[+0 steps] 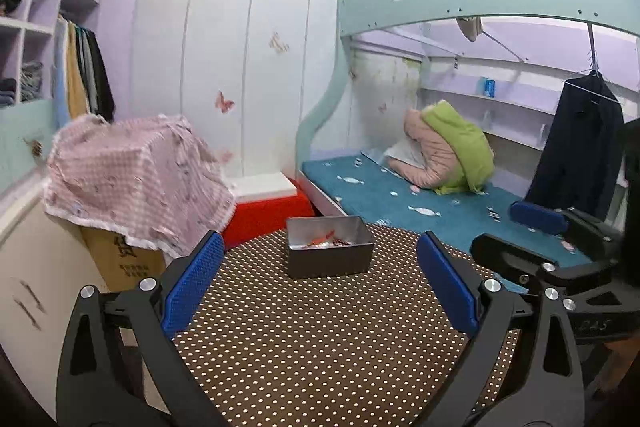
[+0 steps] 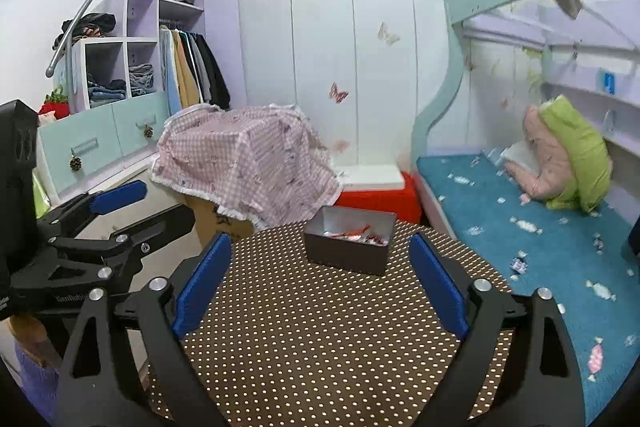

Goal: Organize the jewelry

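An open grey metal tin (image 1: 330, 261) (image 2: 348, 261) stands at the far edge of a table under a brown cloth with white dots (image 1: 320, 347) (image 2: 320, 339). Small red and silvery pieces (image 1: 324, 241) (image 2: 356, 233) lie inside it; I cannot make them out in detail. My left gripper (image 1: 320, 239) (image 2: 168, 201) is open and empty, hovering short of the tin. Beside it on the right, my right gripper (image 2: 320, 241) (image 1: 496, 227) is likewise open with nothing between its blue pads (image 2: 200, 287). Both point toward the tin.
A cardboard box under a pink checked cloth (image 1: 136, 175) (image 2: 248, 167) stands left of the table, a red box with a white lid (image 1: 268, 207) behind. The blue-covered bunk bed (image 1: 420, 203) (image 2: 540, 239) with pillows (image 1: 448, 151) runs along the right; a dark coat (image 1: 576, 147) hangs there.
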Available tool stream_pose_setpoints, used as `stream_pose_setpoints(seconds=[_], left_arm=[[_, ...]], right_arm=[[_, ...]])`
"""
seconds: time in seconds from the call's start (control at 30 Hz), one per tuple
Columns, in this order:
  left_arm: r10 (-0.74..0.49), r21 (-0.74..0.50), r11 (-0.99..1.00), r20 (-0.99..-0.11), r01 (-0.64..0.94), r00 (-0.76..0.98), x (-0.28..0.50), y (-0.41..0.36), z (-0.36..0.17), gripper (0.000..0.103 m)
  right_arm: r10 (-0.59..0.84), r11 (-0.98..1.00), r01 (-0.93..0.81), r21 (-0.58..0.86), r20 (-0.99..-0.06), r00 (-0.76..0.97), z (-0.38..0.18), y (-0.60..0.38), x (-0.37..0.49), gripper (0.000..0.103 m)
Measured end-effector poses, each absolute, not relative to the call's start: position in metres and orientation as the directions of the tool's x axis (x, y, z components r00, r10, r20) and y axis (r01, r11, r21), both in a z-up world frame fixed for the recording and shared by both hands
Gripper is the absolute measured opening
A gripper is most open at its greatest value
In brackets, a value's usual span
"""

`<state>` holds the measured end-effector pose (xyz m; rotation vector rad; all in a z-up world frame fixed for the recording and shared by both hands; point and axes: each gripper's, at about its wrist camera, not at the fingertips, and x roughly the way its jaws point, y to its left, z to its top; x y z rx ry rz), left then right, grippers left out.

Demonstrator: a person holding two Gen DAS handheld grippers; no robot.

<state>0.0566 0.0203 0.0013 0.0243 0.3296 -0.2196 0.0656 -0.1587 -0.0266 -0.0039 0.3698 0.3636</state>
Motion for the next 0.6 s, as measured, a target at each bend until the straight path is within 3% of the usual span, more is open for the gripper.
stream_pose_setpoints(seconds=[0.6], left_arm=[[-0.145,0.011,0.989,-0.154,0.148,0.977,-0.005,0.026,0.020,0.097]], right_arm=[[0.295,0.954,-0.300,0.014,-0.219,0.930,-0.014,-0.161,0.011,0.095]])
